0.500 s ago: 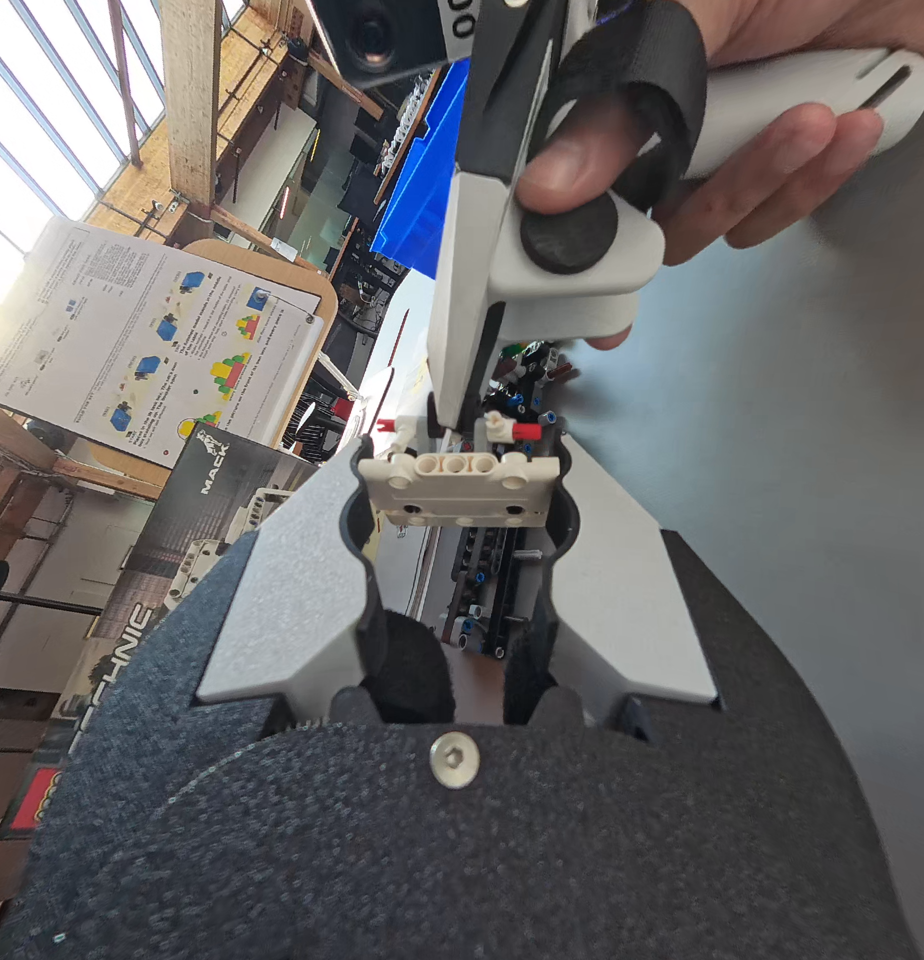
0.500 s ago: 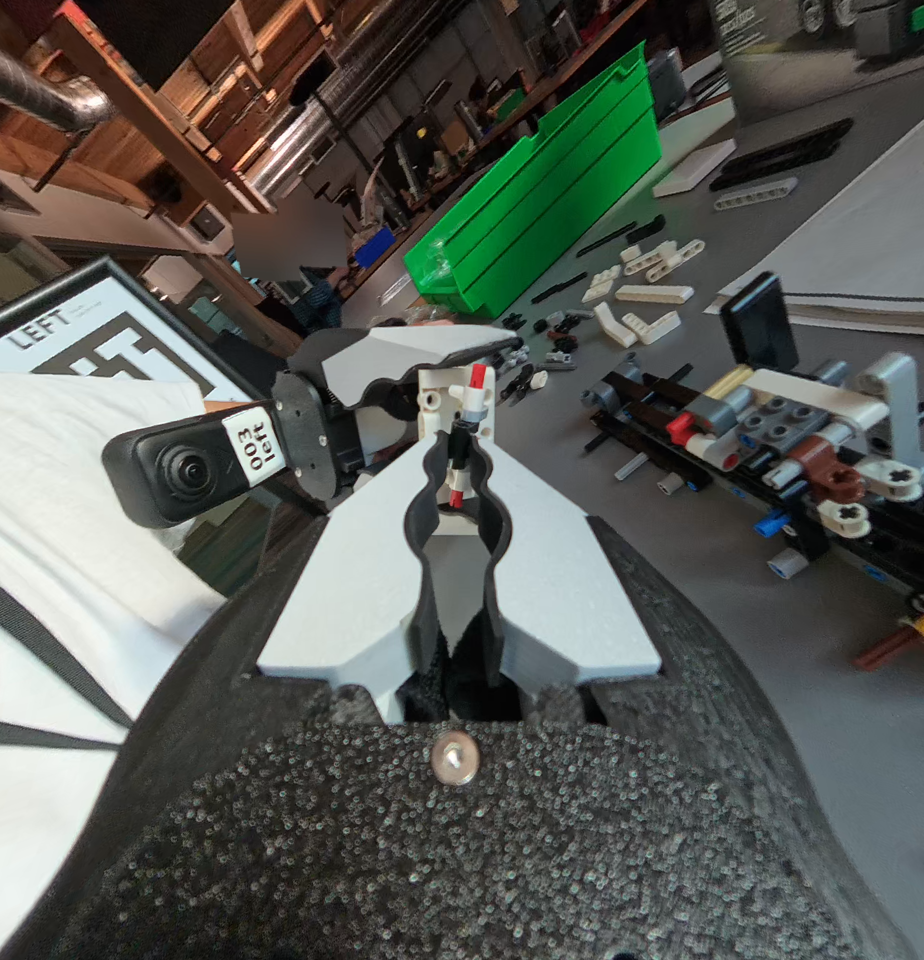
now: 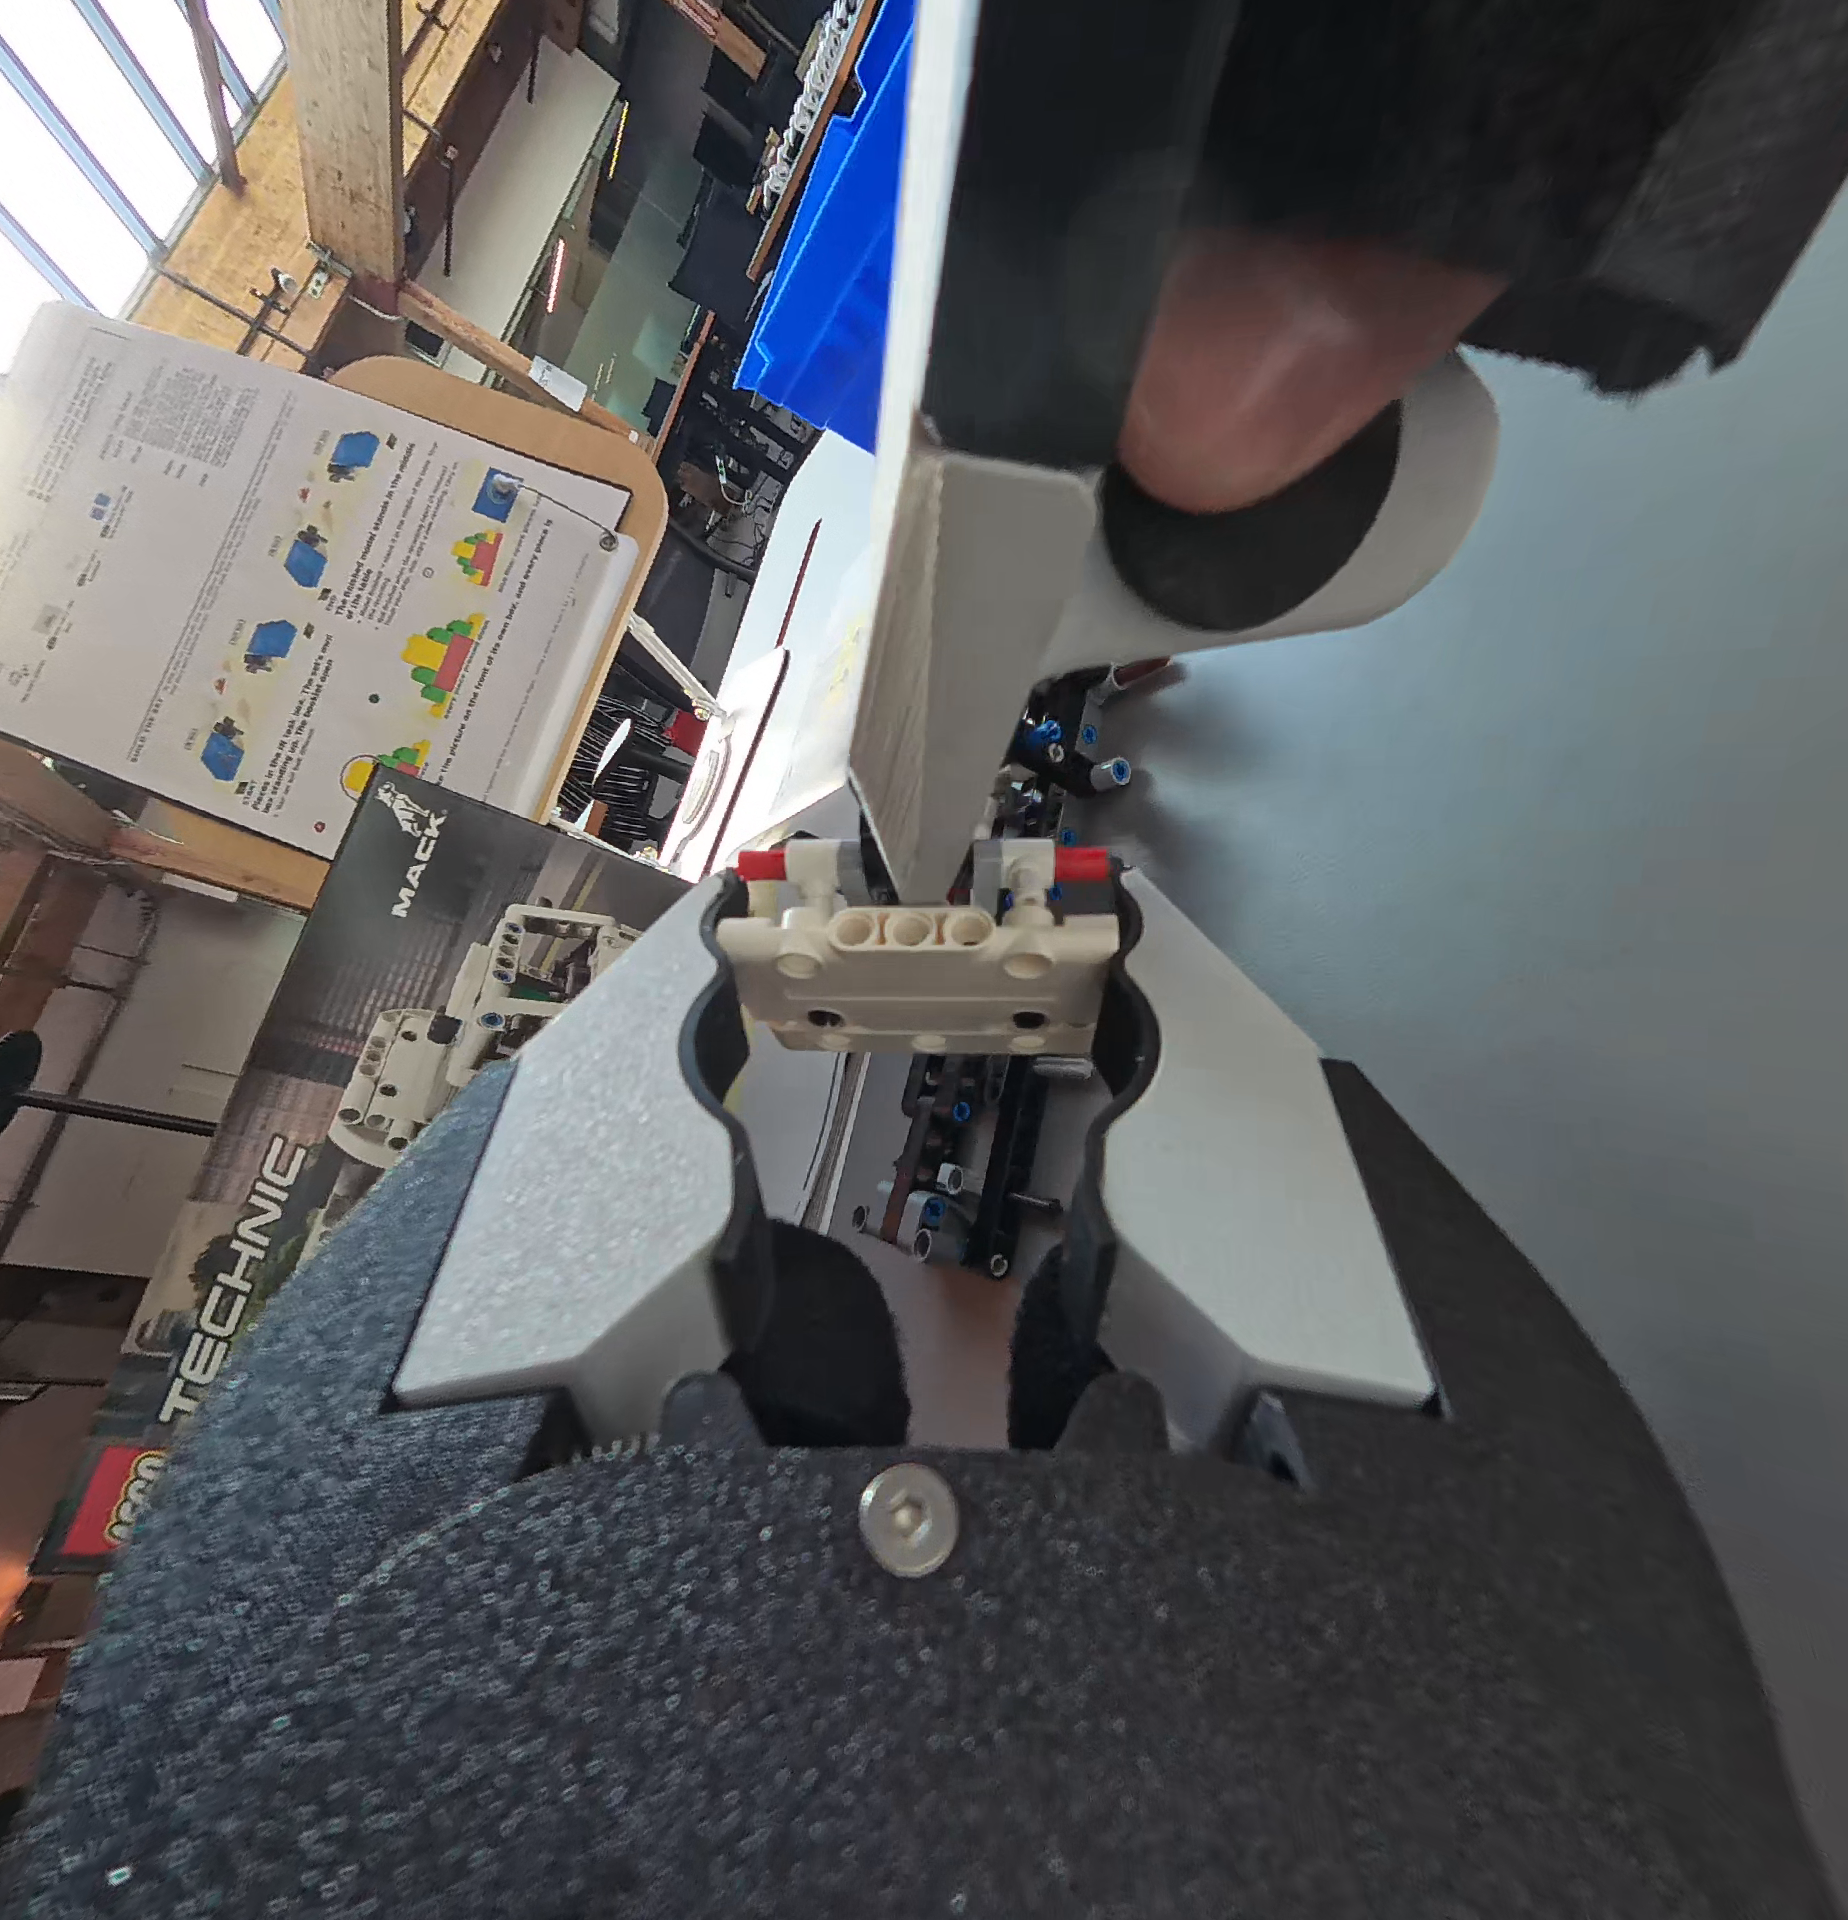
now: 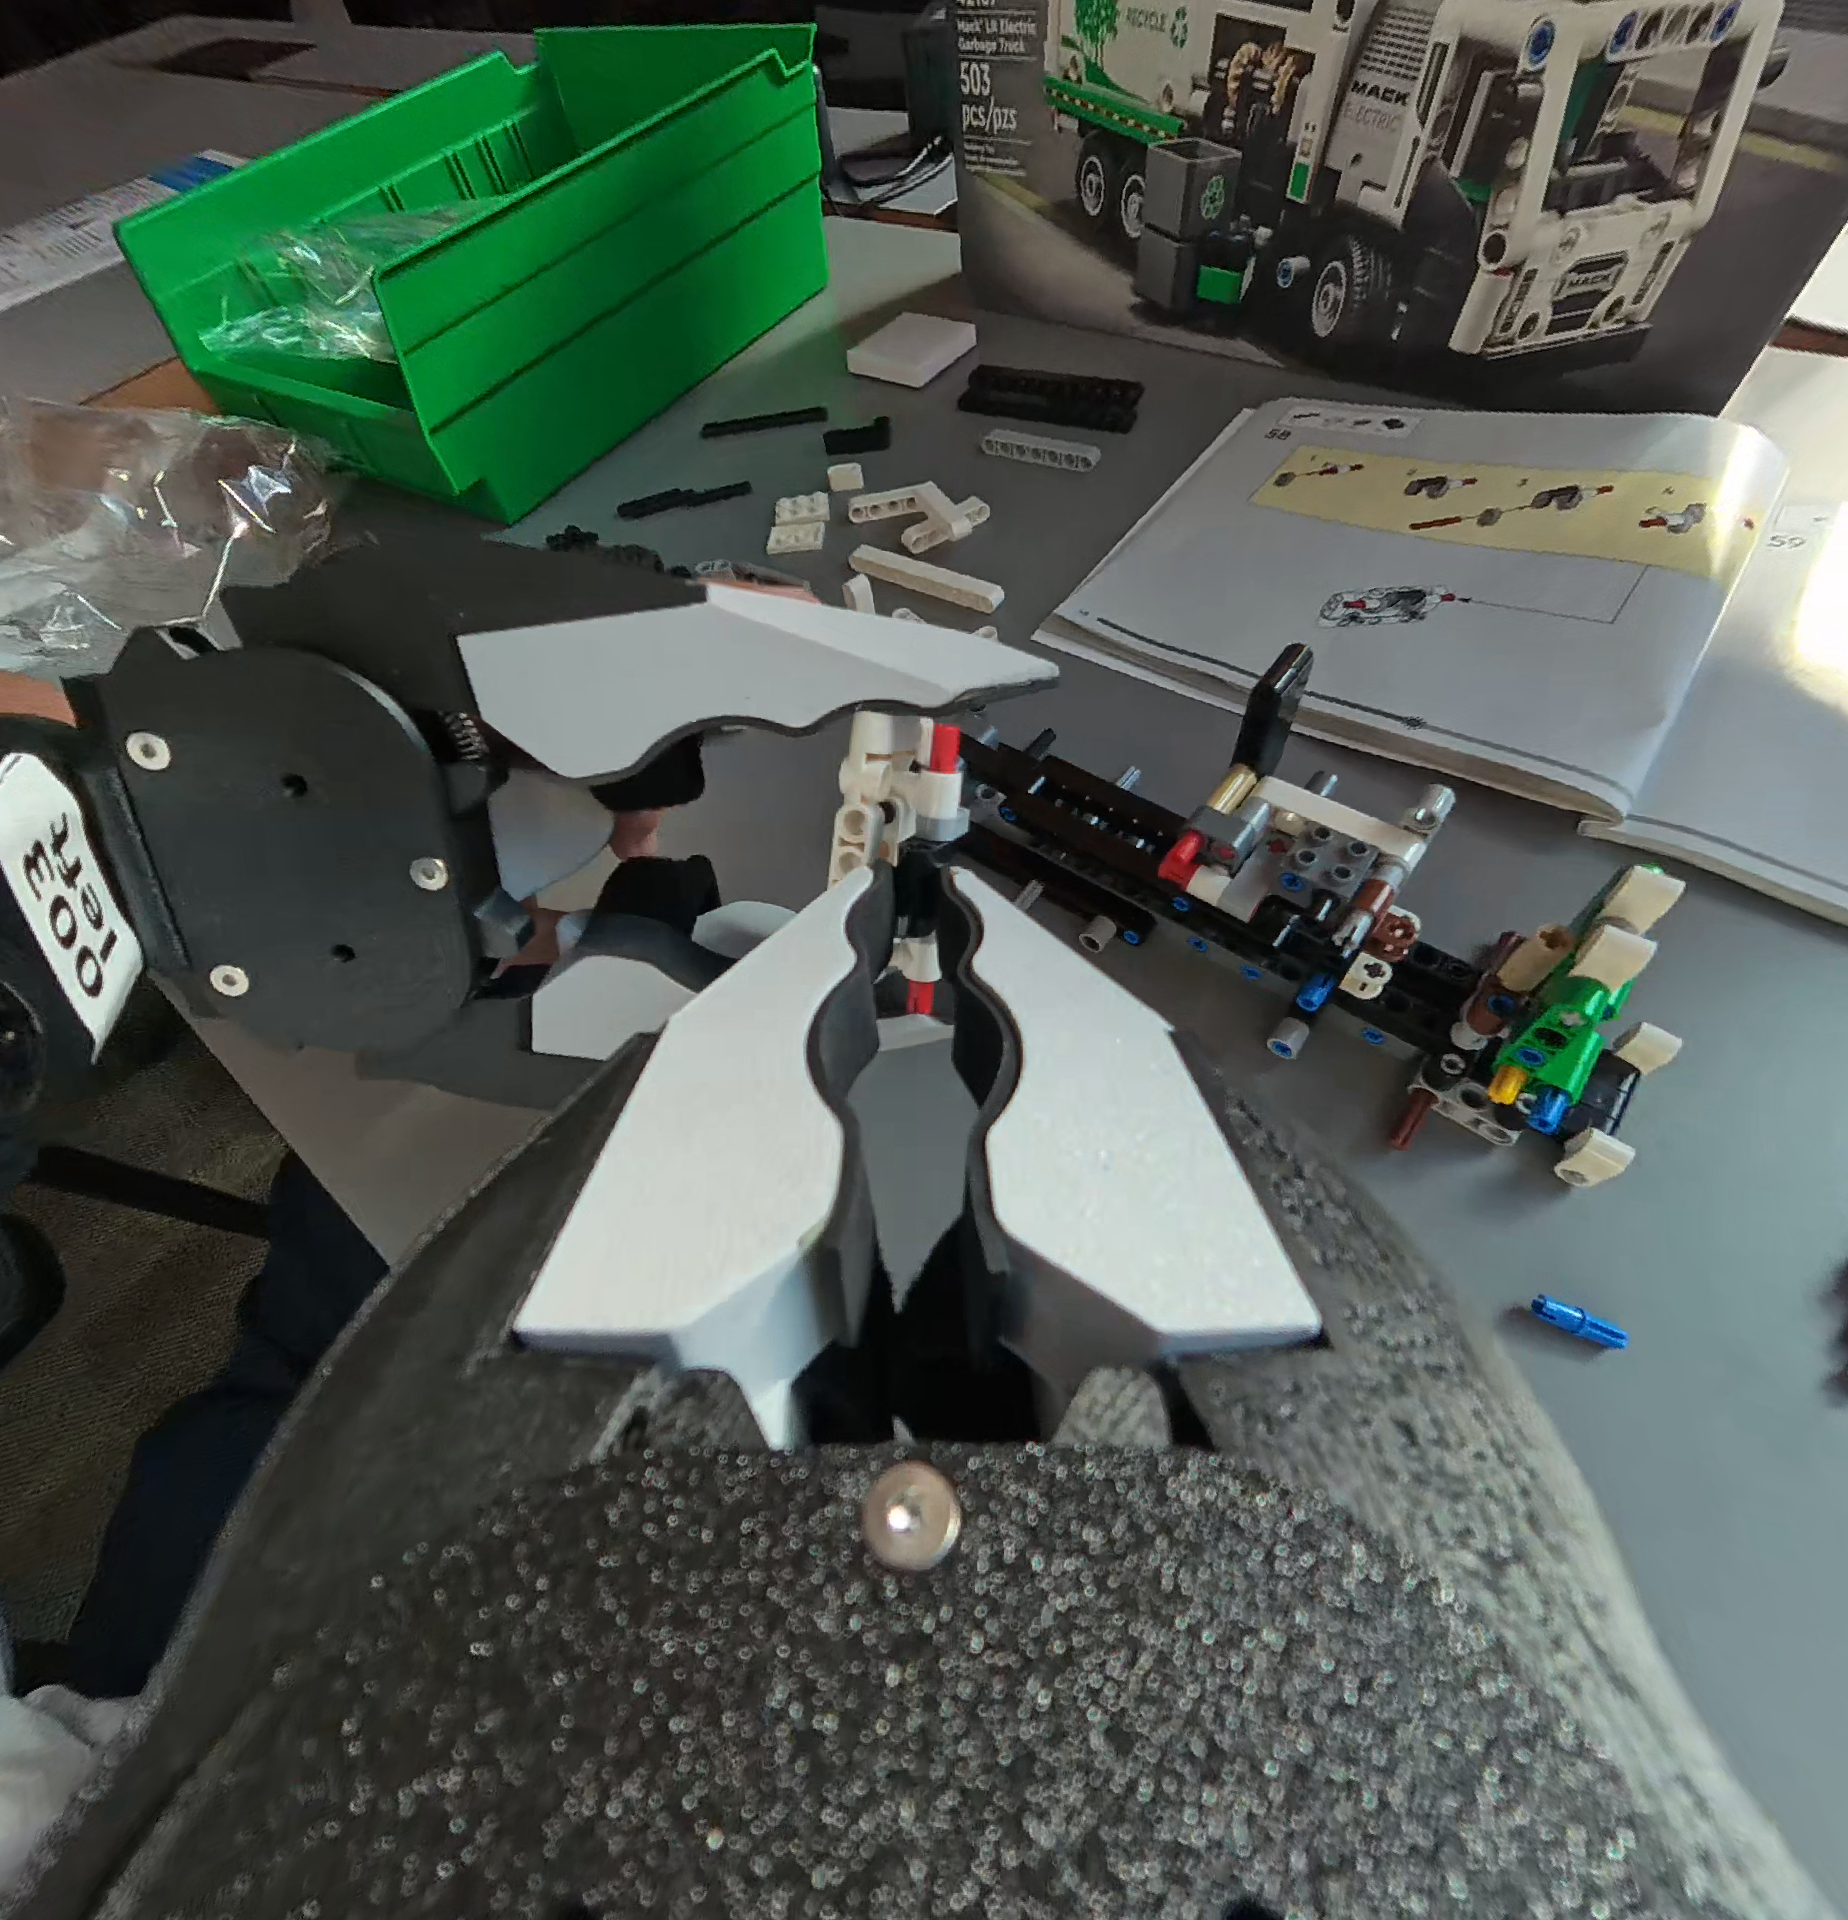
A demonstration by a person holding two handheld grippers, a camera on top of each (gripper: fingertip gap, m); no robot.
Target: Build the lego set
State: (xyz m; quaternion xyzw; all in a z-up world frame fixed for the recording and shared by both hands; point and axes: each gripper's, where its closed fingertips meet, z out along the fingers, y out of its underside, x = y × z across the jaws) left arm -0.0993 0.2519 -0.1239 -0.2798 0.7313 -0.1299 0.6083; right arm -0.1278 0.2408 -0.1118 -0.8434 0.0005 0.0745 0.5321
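Two handheld tongs meet over a grey counter (image 4: 1678,1558) on one small brick sub-assembly. The left tongs (image 3: 915,956) stand wide and pinch a cream panel piece (image 3: 915,982) by its two short ends, each dark pad lying against an end. On top of that panel sits a crossbar of white connectors, grey bushes and red axle tips (image 3: 764,864). The right tongs (image 4: 915,914) are nearly closed and grip the black middle section of that crossbar (image 4: 915,894), with a red axle end showing below the pinch and another above it. In the left wrist view, the right tongs' pale finger (image 3: 930,665) comes down from above onto the middle of the crossbar, with a person's thumb (image 3: 1263,384) on the handle behind it.

Just beyond the held piece, a long black brick chassis (image 4: 1107,821) lies on the counter, carrying grey, white, red and brown parts and blue pins, and ending at a green and cream cluster (image 4: 1564,997). An open instruction booklet (image 4: 1419,582) lies behind it, and a set box picturing a white truck (image 4: 1419,177) stands farther back. A green bin (image 4: 546,260) holding a clear bag sits to the left, with loose cream and black beams (image 4: 899,520) scattered in front of it. One blue pin (image 4: 1580,1322) lies alone to the right.
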